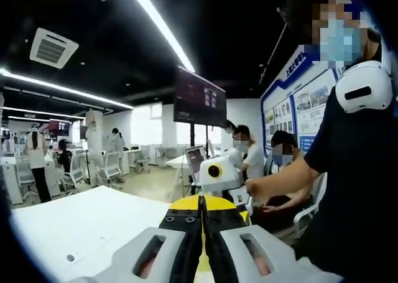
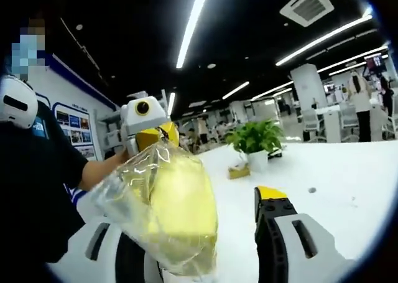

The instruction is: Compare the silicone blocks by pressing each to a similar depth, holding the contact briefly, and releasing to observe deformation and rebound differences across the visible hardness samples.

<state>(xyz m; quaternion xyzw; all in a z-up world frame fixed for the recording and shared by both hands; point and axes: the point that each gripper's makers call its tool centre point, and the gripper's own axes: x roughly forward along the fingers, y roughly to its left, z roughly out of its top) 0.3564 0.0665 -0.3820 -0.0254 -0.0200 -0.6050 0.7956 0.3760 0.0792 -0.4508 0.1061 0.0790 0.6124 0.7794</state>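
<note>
A yellow silicone block [image 2: 177,202] sits inside a crumpled clear plastic bag [image 2: 134,183] that hangs in the air over the white table [image 2: 339,171]. In the right gripper view, my left gripper [image 2: 163,134] comes in from the upper left and pinches the top of the bag. In the left gripper view, its black fingers [image 1: 202,224] are pressed together, with a yellow shape [image 1: 199,202] just beyond them. My right gripper [image 2: 199,218] stands open, and the bag hangs between its jaws against the left one. Its yellow-tipped right finger [image 2: 270,199] is apart from the bag.
A potted plant [image 2: 255,137] and a small box [image 2: 238,170] stand on the table further back. The person holding the grippers [image 1: 348,171] is close on one side. Other people, chairs and desks [image 1: 112,165] fill the office behind.
</note>
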